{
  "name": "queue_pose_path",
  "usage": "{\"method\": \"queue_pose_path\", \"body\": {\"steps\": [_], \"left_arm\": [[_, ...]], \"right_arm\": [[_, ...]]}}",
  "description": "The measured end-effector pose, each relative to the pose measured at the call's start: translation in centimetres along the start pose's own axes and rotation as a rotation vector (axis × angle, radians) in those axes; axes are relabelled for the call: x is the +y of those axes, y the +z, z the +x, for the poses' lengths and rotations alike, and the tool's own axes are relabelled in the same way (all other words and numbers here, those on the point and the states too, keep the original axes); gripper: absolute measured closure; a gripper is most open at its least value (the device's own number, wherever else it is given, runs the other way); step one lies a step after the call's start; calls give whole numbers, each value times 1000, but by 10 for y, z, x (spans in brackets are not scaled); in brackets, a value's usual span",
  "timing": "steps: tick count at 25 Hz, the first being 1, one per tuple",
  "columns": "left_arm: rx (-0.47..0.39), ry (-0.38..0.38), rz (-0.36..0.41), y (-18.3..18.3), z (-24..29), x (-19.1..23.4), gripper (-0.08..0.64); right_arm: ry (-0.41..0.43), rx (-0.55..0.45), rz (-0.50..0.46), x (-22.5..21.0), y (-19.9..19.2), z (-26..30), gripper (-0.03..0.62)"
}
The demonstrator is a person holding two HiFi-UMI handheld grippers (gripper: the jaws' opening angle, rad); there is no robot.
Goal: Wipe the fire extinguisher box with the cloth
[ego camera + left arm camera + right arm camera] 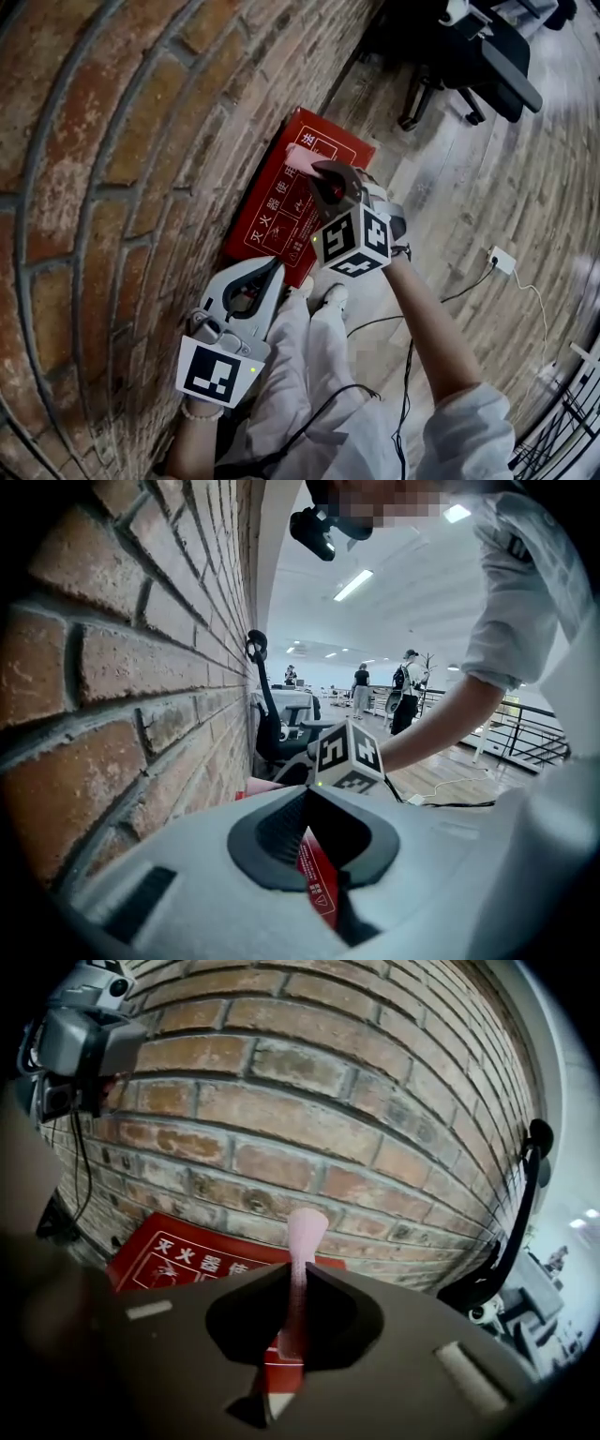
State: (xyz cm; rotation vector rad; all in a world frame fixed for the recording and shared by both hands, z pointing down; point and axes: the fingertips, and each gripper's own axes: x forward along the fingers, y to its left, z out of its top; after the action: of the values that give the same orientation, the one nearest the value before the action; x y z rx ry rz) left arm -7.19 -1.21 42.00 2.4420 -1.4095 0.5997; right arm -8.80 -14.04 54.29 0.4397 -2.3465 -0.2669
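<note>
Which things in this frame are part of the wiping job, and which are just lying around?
In the job:
fire extinguisher box, against the brick wall
pink cloth, clamped in the right gripper

Not in the job:
office chair
white power strip on the floor
left gripper, shut and empty

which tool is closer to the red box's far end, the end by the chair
Right. The right tool, shut on the pink cloth, is over the far end of the red box. The left tool, shut, sits back at its near end by the brick wall.
</note>
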Motion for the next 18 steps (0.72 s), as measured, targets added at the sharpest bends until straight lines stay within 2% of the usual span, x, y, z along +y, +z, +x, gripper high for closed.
{"method": "queue_pose_path", "body": {"steps": [11,18], "left_arm": [[18,24,-27,-7,12,13,563],[28,32,-28,-13,12,17,563]], "right_arm": [[-127,96,-33,-74,-28,19,566],[-142,160,-8,-83,-49,36,566]]}}
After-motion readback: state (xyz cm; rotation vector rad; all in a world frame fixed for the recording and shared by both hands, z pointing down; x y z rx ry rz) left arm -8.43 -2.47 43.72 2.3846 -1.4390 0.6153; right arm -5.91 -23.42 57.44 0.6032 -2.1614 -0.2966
